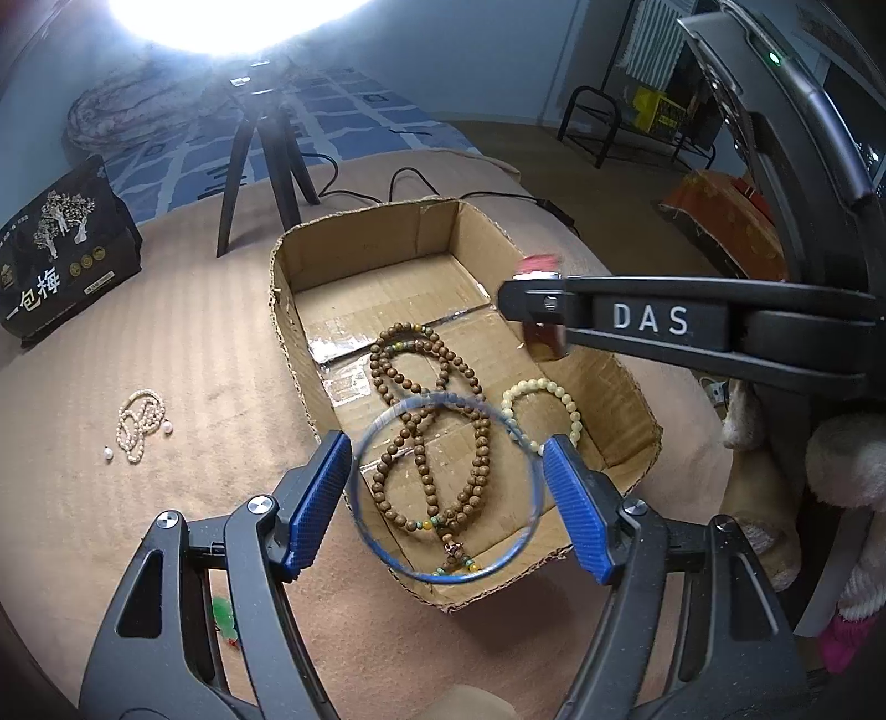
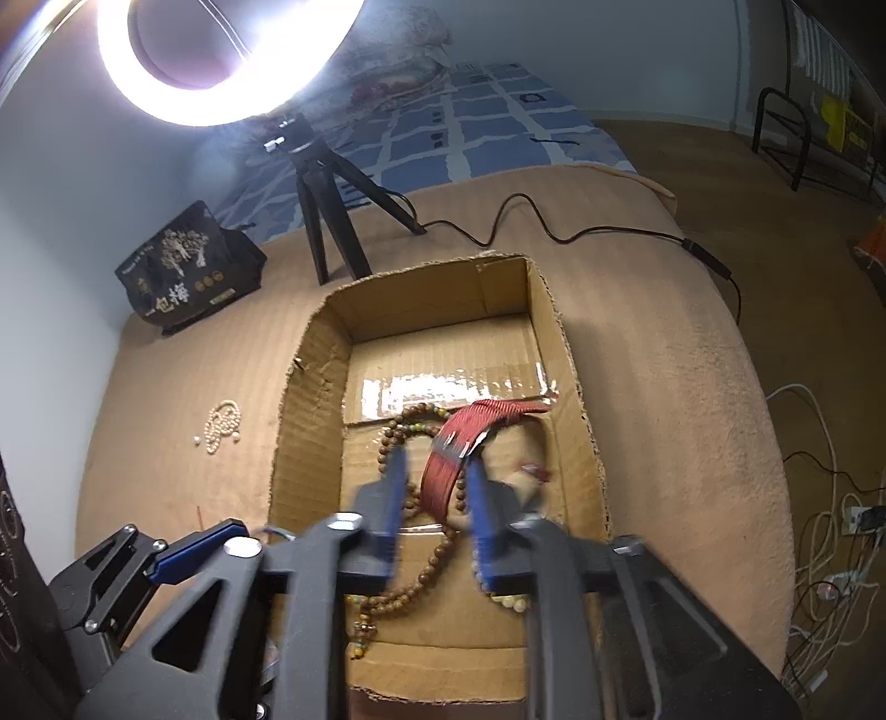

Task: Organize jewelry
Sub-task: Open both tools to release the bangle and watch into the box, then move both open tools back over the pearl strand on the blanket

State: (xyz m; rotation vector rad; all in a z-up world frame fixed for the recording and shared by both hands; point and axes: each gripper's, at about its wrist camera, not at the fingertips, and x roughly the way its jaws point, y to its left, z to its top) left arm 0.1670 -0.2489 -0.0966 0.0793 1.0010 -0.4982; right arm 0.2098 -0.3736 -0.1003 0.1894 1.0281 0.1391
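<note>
Left wrist: bangle (image 1: 443, 487) seemingly clamped

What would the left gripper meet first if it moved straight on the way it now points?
Probably the brown bead necklace on the cardboard box floor, seen through the blue bangle between the left gripper jaws; depth is unclear.

Right wrist view: the right gripper (image 2: 434, 487) and its fingers (image 2: 394, 498) are motion-blurred, so contact with the red bracelet (image 2: 470, 437) between them cannot be settled. The gripper body hides the near part of the brown bead necklace (image 2: 426, 565) and most of the cream bead bracelet (image 2: 512, 601). The left gripper (image 2: 183, 554) is cut short behind it.

Left wrist view: the ring light (image 1: 238, 22) is blown out and cropped by the top edge. The green item (image 1: 224, 615) lies mostly hidden behind the near left finger. Small print on the black packet (image 1: 61, 271) is illegible.
</note>
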